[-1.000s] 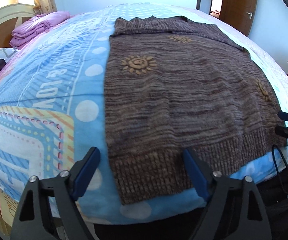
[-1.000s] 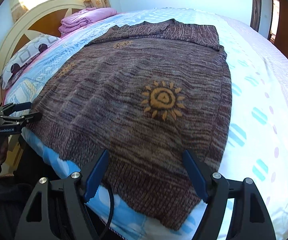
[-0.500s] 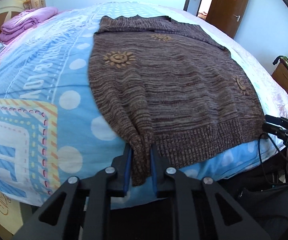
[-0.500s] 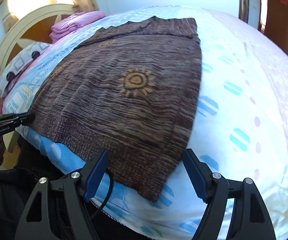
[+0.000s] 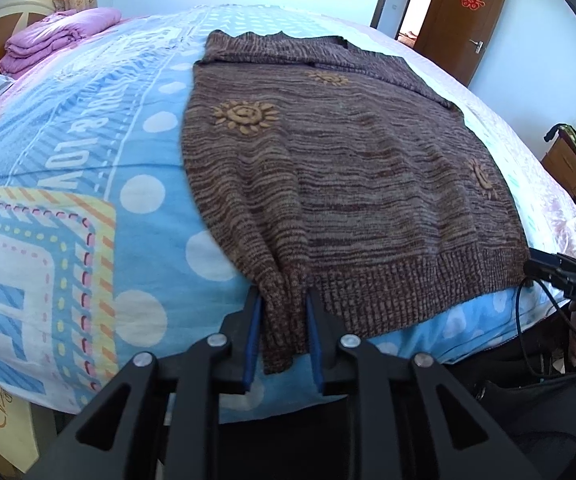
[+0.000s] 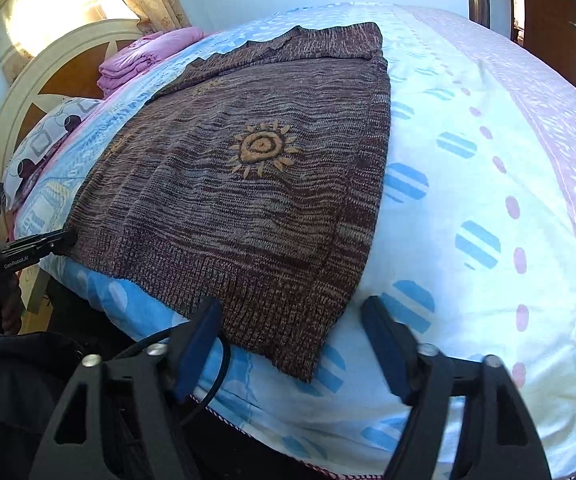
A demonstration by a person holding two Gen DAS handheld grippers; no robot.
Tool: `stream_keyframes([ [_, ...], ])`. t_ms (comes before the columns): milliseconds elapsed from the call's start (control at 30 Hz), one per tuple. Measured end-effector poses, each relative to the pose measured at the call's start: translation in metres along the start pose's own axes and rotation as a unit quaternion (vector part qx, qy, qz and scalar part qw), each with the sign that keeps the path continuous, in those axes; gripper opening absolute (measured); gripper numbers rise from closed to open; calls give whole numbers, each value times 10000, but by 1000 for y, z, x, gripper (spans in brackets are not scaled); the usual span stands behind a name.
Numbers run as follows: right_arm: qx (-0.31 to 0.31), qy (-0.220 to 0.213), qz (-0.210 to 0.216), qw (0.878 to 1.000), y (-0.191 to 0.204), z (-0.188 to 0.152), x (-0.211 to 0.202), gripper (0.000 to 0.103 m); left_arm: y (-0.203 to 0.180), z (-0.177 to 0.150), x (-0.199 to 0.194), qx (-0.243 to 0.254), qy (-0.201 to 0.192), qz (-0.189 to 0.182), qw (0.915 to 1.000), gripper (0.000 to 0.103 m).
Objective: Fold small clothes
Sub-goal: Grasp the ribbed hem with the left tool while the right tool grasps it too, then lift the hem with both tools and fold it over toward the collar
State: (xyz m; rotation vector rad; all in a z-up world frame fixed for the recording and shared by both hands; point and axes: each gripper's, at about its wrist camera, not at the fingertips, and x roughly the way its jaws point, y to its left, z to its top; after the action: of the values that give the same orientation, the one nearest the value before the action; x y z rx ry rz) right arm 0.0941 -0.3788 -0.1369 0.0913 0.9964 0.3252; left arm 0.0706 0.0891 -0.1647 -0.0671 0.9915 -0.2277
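Observation:
A brown knitted sweater (image 5: 348, 168) with orange sun motifs lies flat on the bed, its ribbed hem at the near edge. My left gripper (image 5: 281, 312) is shut on the hem's left corner, which is bunched between the blue pads. The sweater also shows in the right wrist view (image 6: 247, 184). My right gripper (image 6: 292, 320) is open, its fingers on either side of the hem's right corner, just above it. The left gripper shows at the far left of the right wrist view (image 6: 43, 246), and the right gripper at the right edge of the left wrist view (image 5: 556, 270).
The bed has a blue patterned cover (image 5: 67, 200) that turns white and pink on the right side (image 6: 488, 160). Folded purple bedding (image 5: 55, 36) and a pillow (image 6: 39, 144) lie by the headboard (image 6: 59, 76). A brown door (image 5: 468, 16) and a wooden cabinet (image 5: 572, 176) stand to the right.
My left gripper closed on the hem's left corner and bunched it. My right gripper moved right along the hem to its right corner, still open.

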Motion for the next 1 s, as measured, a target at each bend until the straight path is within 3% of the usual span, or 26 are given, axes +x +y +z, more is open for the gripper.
stream_keyframes([
  [33,61,-9,50,10000,-2,0,0,48,0,0,1,-21,12,-38,10000,29],
  [100,164,1,138,9998,-7,0,1,47,-1,1,1,-29,5,-152,9999,41],
  [267,230,-89,147,9996,-9,2,1,44,-4,1,3,149,-12,-85,9999,42],
  [367,-69,-57,-70,9999,2,-1,5,44,-6,-1,5,239,-43,-27,9997,41],
  [400,-176,-39,-45,9998,5,-1,4,37,-7,-2,5,276,-43,-10,9996,37],
  [433,-221,-29,92,9997,6,-1,4,7,-6,-1,4,293,-42,18,9996,32],
  [467,-168,-30,333,9993,6,-1,4,7,-5,-1,3,290,-43,2,9996,16],
  [600,-197,-348,504,9979,3,0,-9,7,9,8,-11,41,-188,-350,9992,15],
  [700,-5,-976,677,9929,-8,7,-40,7,18,18,-31,-186,-533,-589,9967,15],
  [767,80,-1178,752,9902,-13,10,-50,7,21,21,-38,-260,-631,-684,9953,15],
  [900,239,-1129,798,9901,-21,8,-45,7,22,20,-33,-272,-570,-680,9957,15],
  [1000,291,-1332,973,9859,-20,12,-56,7,15,21,-38,-204,-670,-759,9947,15],
])
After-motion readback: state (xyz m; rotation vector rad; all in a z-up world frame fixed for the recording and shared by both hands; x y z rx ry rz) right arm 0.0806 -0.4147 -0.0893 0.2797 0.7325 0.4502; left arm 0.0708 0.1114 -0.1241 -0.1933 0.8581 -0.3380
